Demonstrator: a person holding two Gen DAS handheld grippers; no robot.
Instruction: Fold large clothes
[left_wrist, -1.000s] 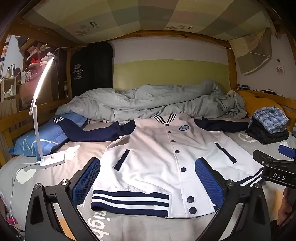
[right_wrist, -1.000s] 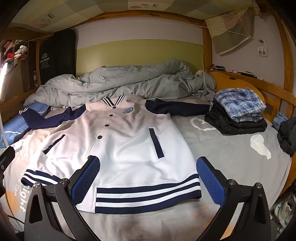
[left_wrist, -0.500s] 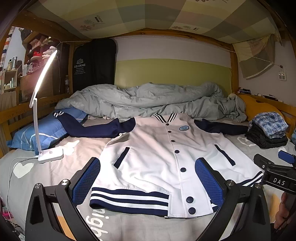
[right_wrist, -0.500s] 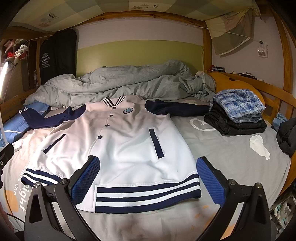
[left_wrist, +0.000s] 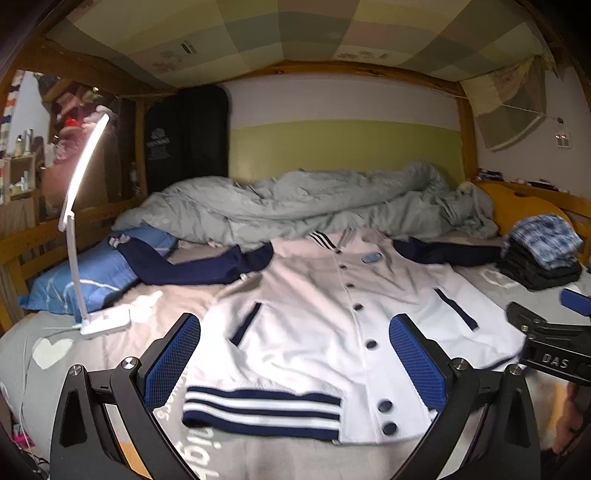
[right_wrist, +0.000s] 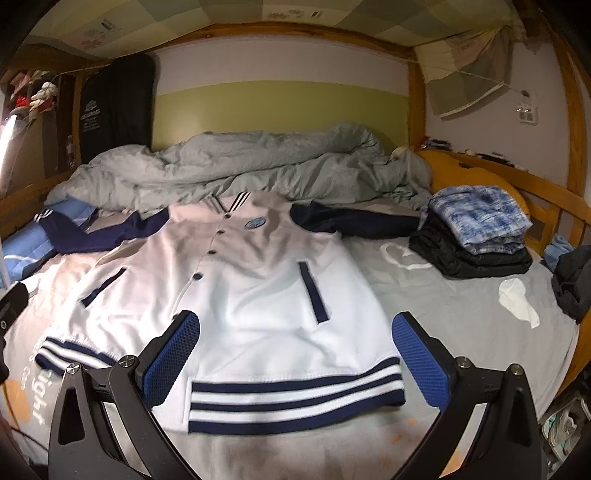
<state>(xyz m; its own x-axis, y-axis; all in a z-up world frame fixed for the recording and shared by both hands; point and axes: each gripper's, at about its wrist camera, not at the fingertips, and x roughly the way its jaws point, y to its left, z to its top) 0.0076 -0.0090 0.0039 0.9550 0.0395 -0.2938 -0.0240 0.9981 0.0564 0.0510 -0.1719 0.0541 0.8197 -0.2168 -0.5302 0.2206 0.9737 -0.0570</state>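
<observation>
The bed (left_wrist: 66, 354), covered by a grey sheet with white heart prints, filled both views inside a wooden frame. A rumpled grey duvet (left_wrist: 314, 203) was heaped across the far end, by the green and white wall.

The jacket (left_wrist: 332, 325), white-bodied with navy sleeves and a navy-and-white striped hem, lay flat and face up in the middle of the sheet, buttoned, collar toward the duvet and hem toward the cameras. Both sleeves were spread outward; one reached onto the blue pillow (left_wrist: 85, 273) at the left side, the other ran toward the stack of folded clothes (right_wrist: 476, 236) at the right side, a blue plaid piece on top of dark ones. A dark garment (right_wrist: 572, 280) sat crumpled at the right edge of the bed.

A lit white desk lamp (left_wrist: 99, 229) stood on the sheet near the pillow, just beside the jacket's left half.

Left gripper (left_wrist: 295, 358): fingers wide apart, blue pads bracketing the left-hand hem and button line from above; contact with the cloth not discernible. Right gripper (right_wrist: 295, 354): fingers likewise wide apart, nothing between them, over the right-hand hem. The right gripper also showed at the right edge of the left wrist view.
</observation>
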